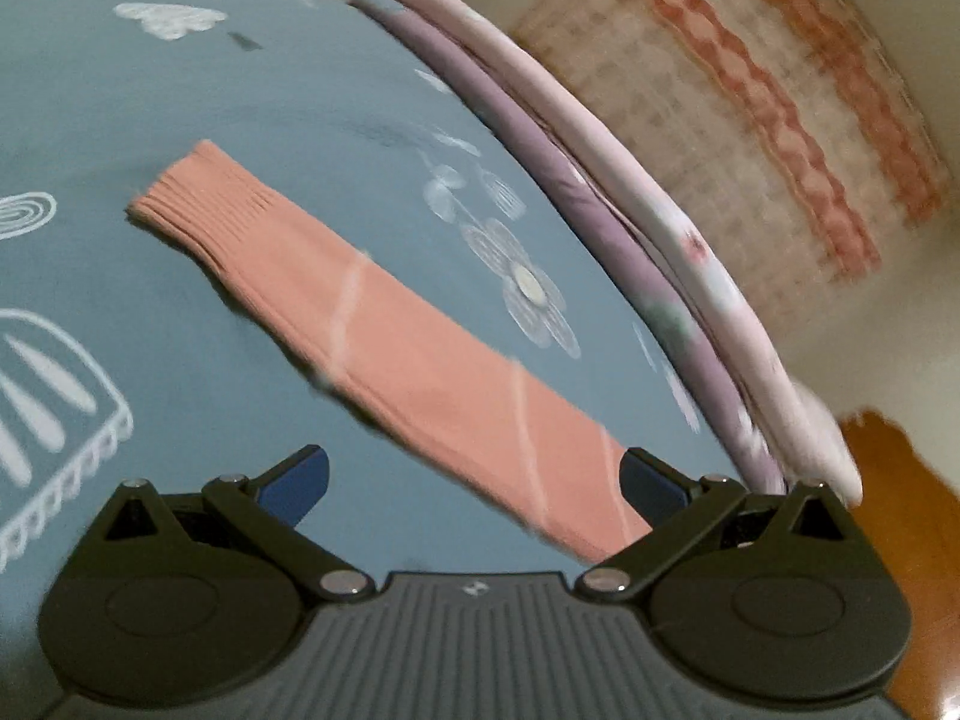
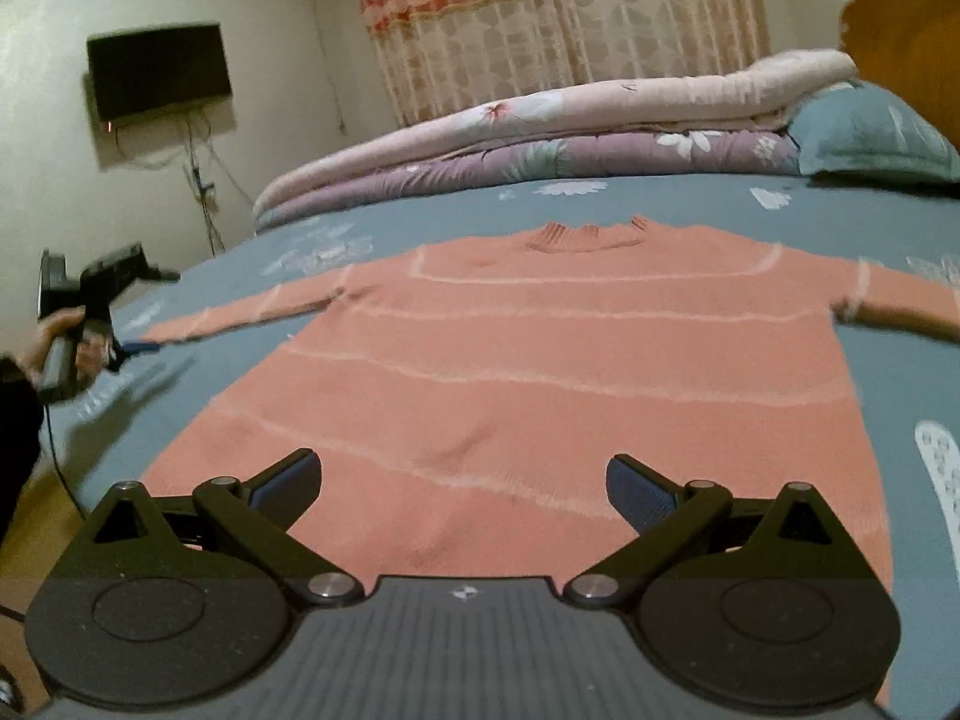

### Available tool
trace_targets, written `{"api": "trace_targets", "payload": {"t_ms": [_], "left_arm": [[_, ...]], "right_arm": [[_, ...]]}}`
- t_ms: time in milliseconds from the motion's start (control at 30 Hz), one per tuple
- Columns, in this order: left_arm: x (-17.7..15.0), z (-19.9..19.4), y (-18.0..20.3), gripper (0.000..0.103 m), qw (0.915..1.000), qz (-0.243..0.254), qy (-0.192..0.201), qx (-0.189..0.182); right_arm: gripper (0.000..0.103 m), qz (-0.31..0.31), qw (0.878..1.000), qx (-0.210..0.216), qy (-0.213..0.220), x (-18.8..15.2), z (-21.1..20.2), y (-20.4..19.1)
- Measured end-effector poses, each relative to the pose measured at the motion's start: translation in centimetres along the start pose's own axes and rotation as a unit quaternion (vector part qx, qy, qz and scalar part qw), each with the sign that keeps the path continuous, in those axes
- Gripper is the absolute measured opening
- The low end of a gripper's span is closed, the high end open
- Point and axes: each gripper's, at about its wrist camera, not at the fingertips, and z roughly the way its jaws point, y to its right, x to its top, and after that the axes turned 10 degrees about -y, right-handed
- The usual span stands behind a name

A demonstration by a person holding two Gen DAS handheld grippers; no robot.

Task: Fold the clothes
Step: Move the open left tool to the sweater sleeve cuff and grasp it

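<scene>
The pink striped sweater point(image 2: 510, 372) lies flat on the bed point(image 2: 690, 204), sleeves spread. Both jaws stand wide and empty: the left gripper point(image 1: 474, 480) over the left sleeve point(image 1: 336, 300), the right gripper point(image 2: 462, 486) near the hem. Pinch the cuff point(image 1: 198, 198) cleanly and fold the sleeve across the body without dragging it.

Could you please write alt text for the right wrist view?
A pink striped sweater lies flat, sleeves spread, on a blue bed, with the open right claw over its hem. At far left, a hand holds the left claw at one cuff.
</scene>
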Motion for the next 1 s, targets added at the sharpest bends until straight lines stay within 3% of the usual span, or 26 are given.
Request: {"api": "trace_targets", "payload": {"t_ms": [100,200,500,700,867,1000], "left_arm": [[0.9,2.2,-1.8,0.102,0.9985,-0.049,-0.018,-0.019],[1.3,3.0,-2.0,0.102,0.9984,-0.050,0.005,-0.025],[2.4,4.6,-0.6,0.102,0.9993,0.007,0.032,0.021],[3.4,4.8,-0.7,0.102,0.9978,0.008,0.059,0.031],[3.9,5.7,-0.2,0.102,0.9945,0.047,0.072,0.059],[3.9,5.8,0.1,0.102,0.9933,0.048,0.082,0.066]], "right_arm": [[0.103,-0.016,1.000,-0.005,-0.008,0.4,1.1,-0.3],[0.103,-0.010,1.000,-0.002,-0.016,0.6,2.0,0.1],[0.103,0.011,1.000,0.005,-0.027,1.2,3.9,1.1],[0.103,0.001,0.999,0.001,-0.039,1.1,4.8,1.0],[0.103,0.003,0.999,0.005,-0.040,1.2,5.3,1.2],[0.103,0.001,0.999,0.004,-0.051,1.6,5.3,1.3]]}}
